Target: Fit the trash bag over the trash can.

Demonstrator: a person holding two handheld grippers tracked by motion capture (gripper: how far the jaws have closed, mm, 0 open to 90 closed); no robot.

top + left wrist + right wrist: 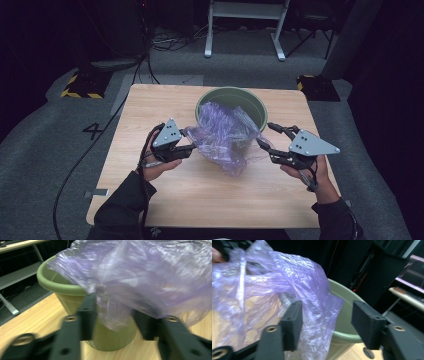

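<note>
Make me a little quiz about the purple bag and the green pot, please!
1. True or false: the thin purple plastic bag lies flat on the wooden table.
2. What does the bag drape over? A) round green plastic pot B) a box
3. Which tool's jaws stand apart with bag film between them?

Key: 1 false. 2 A. 3 Both, the left tool and the right tool.

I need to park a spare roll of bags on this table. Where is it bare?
Bare wood lies left of the green bucket, toward the table edge, and along the near edge between the forearms. Crowded: the middle, where the purple bag drapes between both grippers.
</note>
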